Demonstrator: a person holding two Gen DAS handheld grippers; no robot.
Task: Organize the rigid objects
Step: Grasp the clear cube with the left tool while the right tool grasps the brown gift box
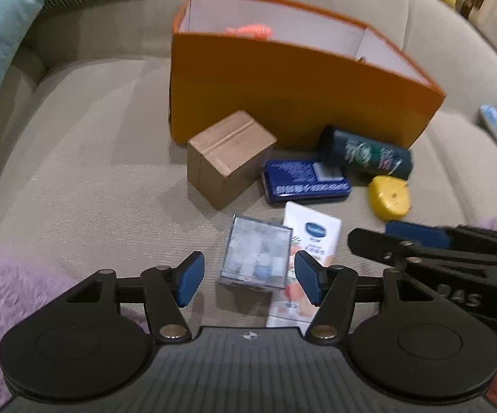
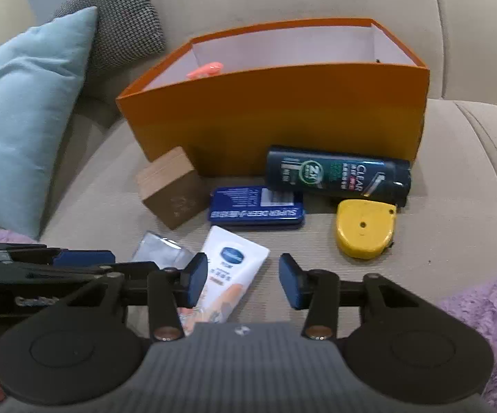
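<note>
Left tool point(image 1: 248, 277) released, straddling the clear plastic box point(image 1: 257, 253), pads not touching. Right tool point(image 2: 243, 280) released, empty; white lotion tube point(image 2: 229, 268) just left of it.

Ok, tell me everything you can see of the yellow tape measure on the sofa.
The yellow tape measure is a rounded, hard-looking plastic case with one squared corner and a small dark hole near the middle of its face. It lies flat on the beige sofa cushion, just in front of the dark shampoo bottle, close to it or touching. No gripper touches it.
</note>
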